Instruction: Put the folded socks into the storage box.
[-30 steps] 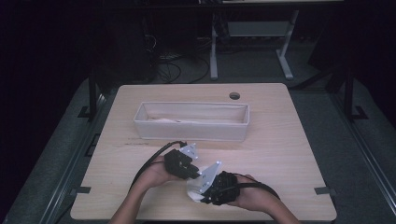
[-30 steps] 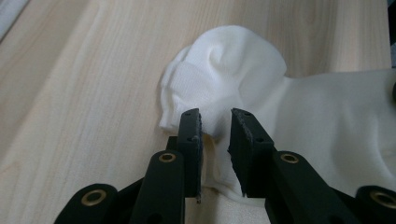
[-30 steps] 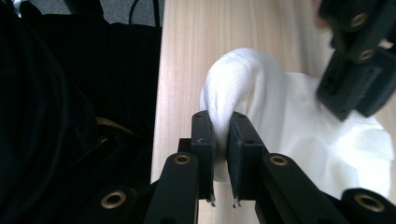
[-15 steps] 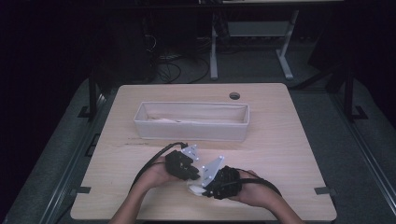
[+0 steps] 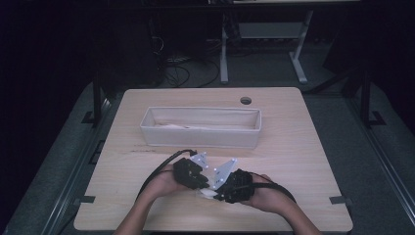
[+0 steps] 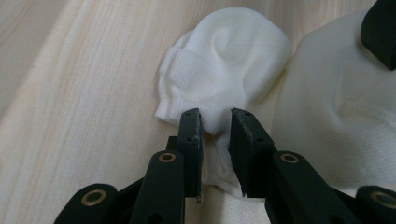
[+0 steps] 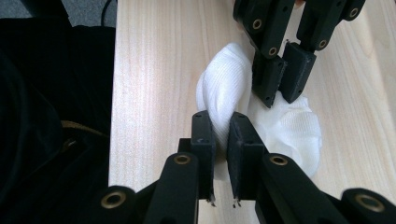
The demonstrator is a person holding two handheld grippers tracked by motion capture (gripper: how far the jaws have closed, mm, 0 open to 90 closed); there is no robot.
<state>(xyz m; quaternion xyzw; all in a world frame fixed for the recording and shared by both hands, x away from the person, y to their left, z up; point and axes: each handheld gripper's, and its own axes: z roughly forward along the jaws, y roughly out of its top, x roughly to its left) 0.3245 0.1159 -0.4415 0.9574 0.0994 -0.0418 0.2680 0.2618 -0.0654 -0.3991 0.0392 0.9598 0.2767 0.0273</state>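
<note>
The white sock lies crumpled on the tabletop close to its near edge, a little left of that edge's middle, and I have it pinched from both sides. In my left gripper view its knit is bunched into a rounded lump ahead of my jaws, with a wider flat spread of the same white cloth off to the right. My left gripper is clamped on a fold of it: the cloth runs up between the two black pads and they press on it from either side. My right gripper is likewise clenched on the sock, a twisted ridge of cloth squeezed in the narrow slot between its jaws. From my right gripper view I see my left gripper coming in from the top, its pads biting the cloth just beyond my own, so the two grips sit just beside each other on the same piece.

In the high view both grippers meet nose to nose over the sock, left gripper and right gripper nearly touching, my hands behind them, cables looping back toward the near edge.

Farther off, toward the middle of the tabletop, stands a long pale cloth bin, lengthwise across, well apart from the sock. A round cable hole sits near the far edge
</note>
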